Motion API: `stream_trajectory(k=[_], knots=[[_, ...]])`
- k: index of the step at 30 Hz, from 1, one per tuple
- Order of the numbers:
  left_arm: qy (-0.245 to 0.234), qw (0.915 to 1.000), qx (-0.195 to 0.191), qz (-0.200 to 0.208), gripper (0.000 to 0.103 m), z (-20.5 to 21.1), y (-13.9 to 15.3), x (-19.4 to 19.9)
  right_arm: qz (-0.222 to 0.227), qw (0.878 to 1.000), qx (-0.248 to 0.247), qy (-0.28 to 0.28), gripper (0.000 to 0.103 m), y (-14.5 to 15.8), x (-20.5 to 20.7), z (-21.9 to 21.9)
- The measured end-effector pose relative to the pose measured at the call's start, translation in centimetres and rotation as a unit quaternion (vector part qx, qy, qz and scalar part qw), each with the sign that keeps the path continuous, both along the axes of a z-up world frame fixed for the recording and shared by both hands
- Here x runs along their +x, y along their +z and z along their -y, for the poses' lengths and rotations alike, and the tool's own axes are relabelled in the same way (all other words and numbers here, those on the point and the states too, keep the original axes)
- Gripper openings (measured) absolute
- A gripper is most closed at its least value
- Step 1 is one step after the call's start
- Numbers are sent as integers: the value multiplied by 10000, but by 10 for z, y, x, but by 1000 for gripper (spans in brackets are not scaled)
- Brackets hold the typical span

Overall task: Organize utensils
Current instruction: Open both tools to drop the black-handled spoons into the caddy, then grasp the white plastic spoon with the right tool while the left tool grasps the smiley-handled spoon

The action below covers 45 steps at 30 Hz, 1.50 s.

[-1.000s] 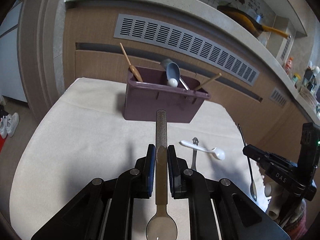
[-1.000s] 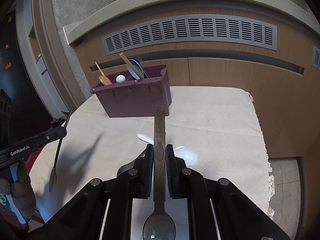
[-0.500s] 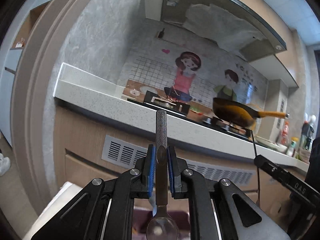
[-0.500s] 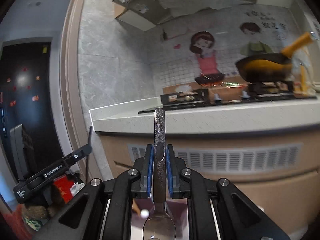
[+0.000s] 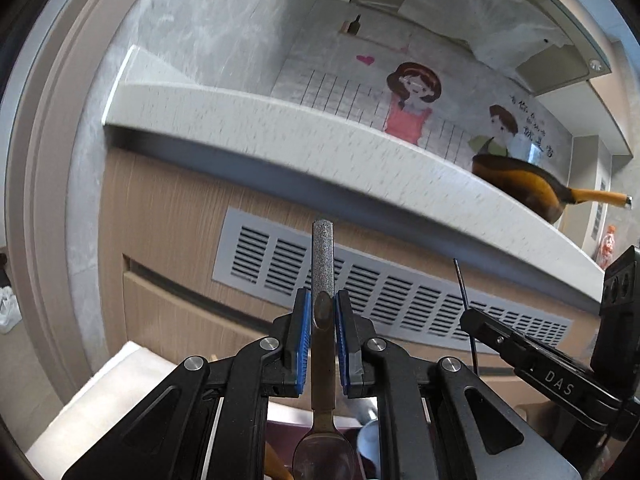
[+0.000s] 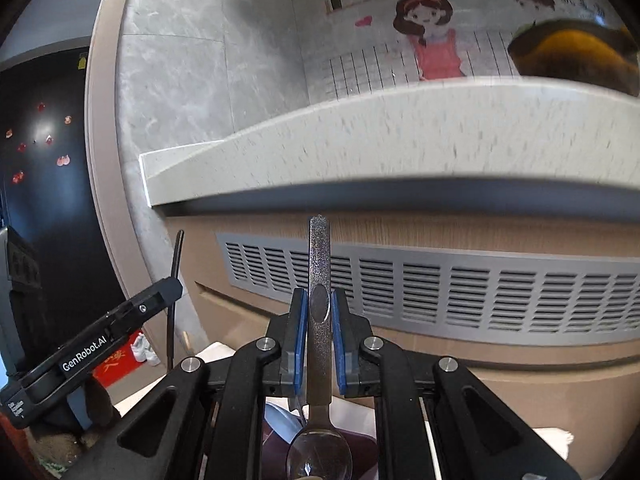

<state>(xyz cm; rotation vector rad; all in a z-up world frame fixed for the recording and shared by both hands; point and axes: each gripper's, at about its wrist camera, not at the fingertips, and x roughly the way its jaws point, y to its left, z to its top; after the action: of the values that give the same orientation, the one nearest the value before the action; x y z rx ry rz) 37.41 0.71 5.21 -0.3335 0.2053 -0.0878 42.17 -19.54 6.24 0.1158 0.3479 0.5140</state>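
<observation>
My left gripper is shut on a gold spoon, handle pointing forward and up, bowl near the camera. My right gripper is shut on a speckled silver spoon, held the same way. Both grippers are tilted up toward the kitchen counter. The purple utensil bin shows only as a sliver under the left fingers; it also shows in the right wrist view. A blue-grey spoon sits in it. The right gripper shows in the left wrist view. The left gripper shows in the right wrist view.
A pale stone counter with a vent grille below fills the background. An orange pan sits on the counter. The cloth-covered table edge shows low left.
Both grippers were pointed down over the table and bin a second ago, then tilted up sharply. Since half a second ago they have dipped slightly and moved closer to the counter. Both spoons stay gripped.
</observation>
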Motion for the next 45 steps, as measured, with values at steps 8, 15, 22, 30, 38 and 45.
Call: stream_trajectory(k=[8,15,22,30,38,45], knots=[[-39,9999,-6,-105,12,4,-15,12,125,9998,-163,-54,11,-19,5,-11],[-149,9999,15,9,16,5,-25,6,53,9997,-210,63,12,-32,-1,-8],[-459,9968,-65,-644,36,-5,-36,-11,-566,9964,-632,29,12,-48,-34,18],[-773,9904,265,-1113,46,-7,-33,-73,-1467,9820,-1168,239,50,-80,-94,41],[-1040,9742,544,-1928,49,2,-66,-128,-2693,9372,-2011,929,48,-148,-116,21],[-1493,9492,873,-2627,49,25,-96,-151,-2786,9277,-2393,667,19,-157,-116,17]])
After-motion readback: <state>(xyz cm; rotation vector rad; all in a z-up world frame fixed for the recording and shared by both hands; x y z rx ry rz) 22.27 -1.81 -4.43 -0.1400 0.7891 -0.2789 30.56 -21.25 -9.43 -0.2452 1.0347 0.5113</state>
